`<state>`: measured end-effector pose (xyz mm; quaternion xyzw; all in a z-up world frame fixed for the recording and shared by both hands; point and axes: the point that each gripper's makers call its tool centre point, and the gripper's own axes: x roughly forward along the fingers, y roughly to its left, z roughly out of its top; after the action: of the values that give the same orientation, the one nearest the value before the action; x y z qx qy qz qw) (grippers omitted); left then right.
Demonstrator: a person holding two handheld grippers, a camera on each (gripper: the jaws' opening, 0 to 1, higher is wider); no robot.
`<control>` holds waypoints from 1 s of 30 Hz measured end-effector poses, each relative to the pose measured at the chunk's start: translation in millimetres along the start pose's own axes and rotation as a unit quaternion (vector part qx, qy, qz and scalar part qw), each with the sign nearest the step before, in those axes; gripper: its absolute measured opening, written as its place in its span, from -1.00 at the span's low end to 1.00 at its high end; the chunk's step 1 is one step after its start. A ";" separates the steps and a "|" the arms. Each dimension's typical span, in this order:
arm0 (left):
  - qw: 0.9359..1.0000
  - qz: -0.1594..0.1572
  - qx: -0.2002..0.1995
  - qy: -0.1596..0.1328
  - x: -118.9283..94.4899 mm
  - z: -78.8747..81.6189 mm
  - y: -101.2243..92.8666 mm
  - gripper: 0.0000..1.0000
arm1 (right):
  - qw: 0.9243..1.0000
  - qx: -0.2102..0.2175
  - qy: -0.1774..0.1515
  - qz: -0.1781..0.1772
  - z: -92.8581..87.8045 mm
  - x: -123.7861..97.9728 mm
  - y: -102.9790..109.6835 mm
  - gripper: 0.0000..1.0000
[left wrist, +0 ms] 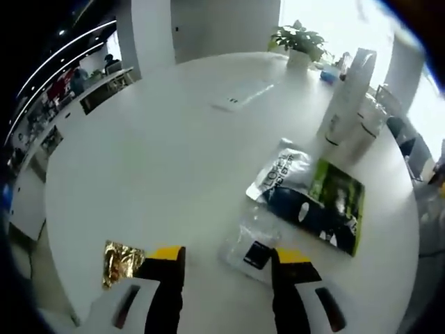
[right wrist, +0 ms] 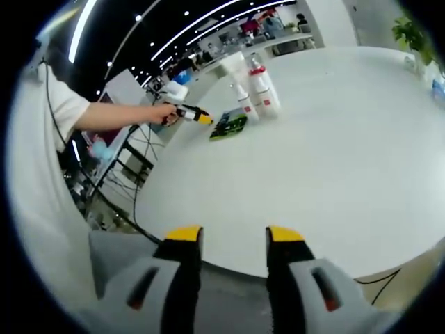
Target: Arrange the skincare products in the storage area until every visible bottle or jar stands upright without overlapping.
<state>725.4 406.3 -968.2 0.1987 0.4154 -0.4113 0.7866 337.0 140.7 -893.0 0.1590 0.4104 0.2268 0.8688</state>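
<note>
Barely begun, by the look of it: white bottles (left wrist: 345,97) upright at far right of the round table (left wrist: 160,174), sachets (left wrist: 281,174) and green-black packet (left wrist: 332,205) lying flat and overlapping nearer, left gripper (left wrist: 226,261) wide and empty just short of them, right gripper (right wrist: 233,240) wide, empty, well back.

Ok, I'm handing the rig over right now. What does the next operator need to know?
Left gripper: open, holding nothing, low over the white table, beside a clear sachet.
Right gripper: open, holding nothing, at the table's near edge, far from the products.
Things: white bottles stand upright at the far side. A white pouch, a dark-and-green packet and the sachet lie flat and overlap. A gold foil piece lies apart.
Done: bottles upright.
Left: separate the flat, overlapping items.
</note>
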 end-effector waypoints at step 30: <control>0.997 0.049 -0.057 0.030 -1.4 -36.8 122.0 0.23 | 1.000 0.007 0.010 -0.011 -3.3 1.0 -5.3 -0.27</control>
<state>806.0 502.1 -991.9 0.1859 0.4509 -0.3419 0.8033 336.3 137.1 -898.1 0.1578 0.4224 0.2159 0.8661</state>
